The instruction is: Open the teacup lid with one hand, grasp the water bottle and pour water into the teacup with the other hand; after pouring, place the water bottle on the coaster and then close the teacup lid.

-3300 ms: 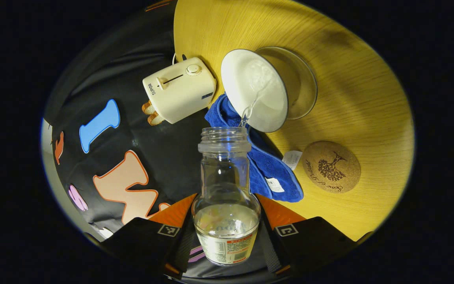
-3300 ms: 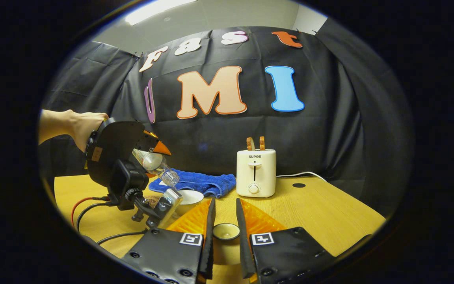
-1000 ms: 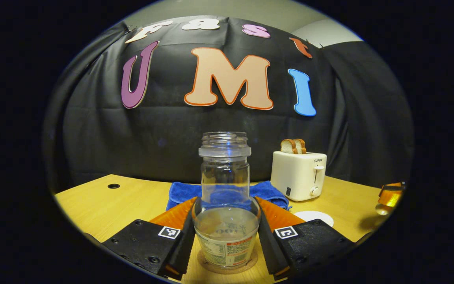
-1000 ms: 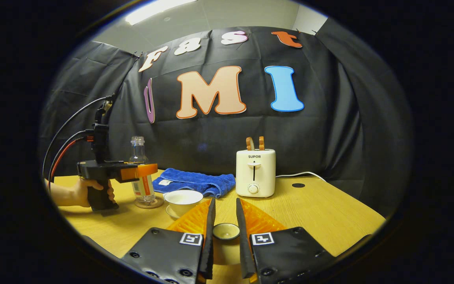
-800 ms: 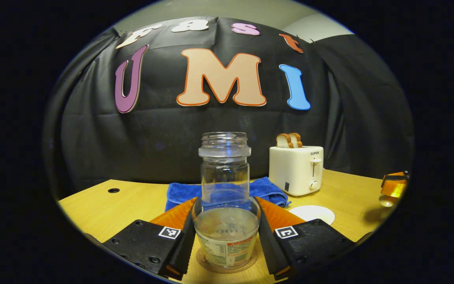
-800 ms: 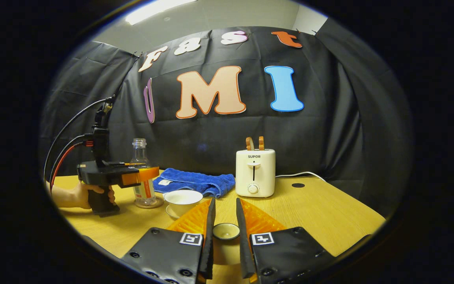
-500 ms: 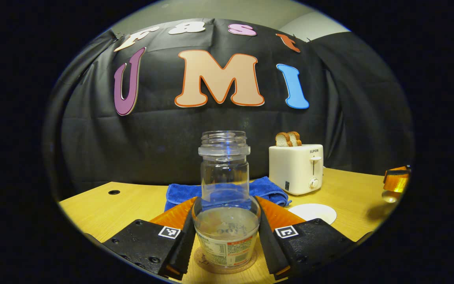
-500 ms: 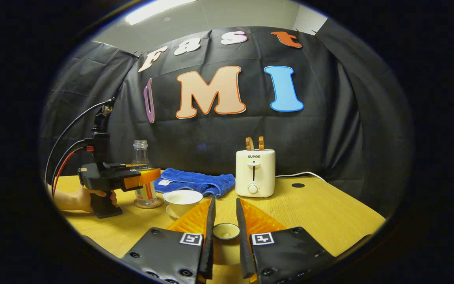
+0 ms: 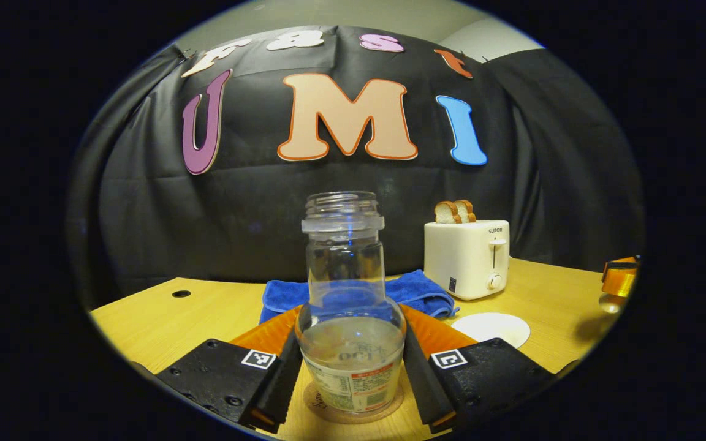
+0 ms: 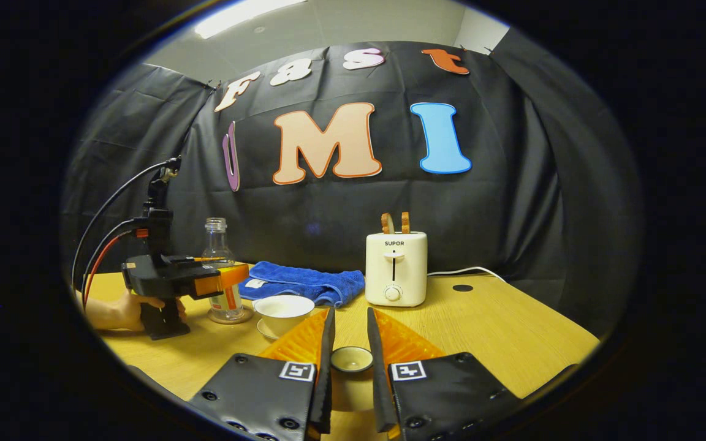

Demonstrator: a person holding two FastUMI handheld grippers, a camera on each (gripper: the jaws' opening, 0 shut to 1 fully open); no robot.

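Note:
The clear water bottle (image 9: 350, 306), uncapped and partly filled, stands upright on the cork coaster (image 9: 322, 407). My left gripper (image 9: 350, 367) flanks its lower body, fingers slightly parted from its sides, open. In the right gripper view a hand holds that left gripper (image 10: 230, 275) level at the water bottle (image 10: 218, 269) on the coaster (image 10: 228, 319). The white teacup (image 10: 284, 308) stands uncovered on its saucer just right of the bottle; the left gripper view has the teacup (image 9: 491, 327) at the right. My right gripper (image 10: 350, 361) is shut on the teacup lid (image 10: 351, 359), held above the table.
A white toaster (image 10: 394, 269) with toast stands behind the cup, and a blue towel (image 10: 304, 283) lies folded by the wall. The wooden table (image 10: 500, 331) has a cable hole (image 10: 462, 288) at the back right. Cables rise from the left gripper.
The bottle was tipped over the cup pouring; now it stands upright on the coaster. In the last half second my left fingers spread slightly off it. The right gripper has kept still with the lid.

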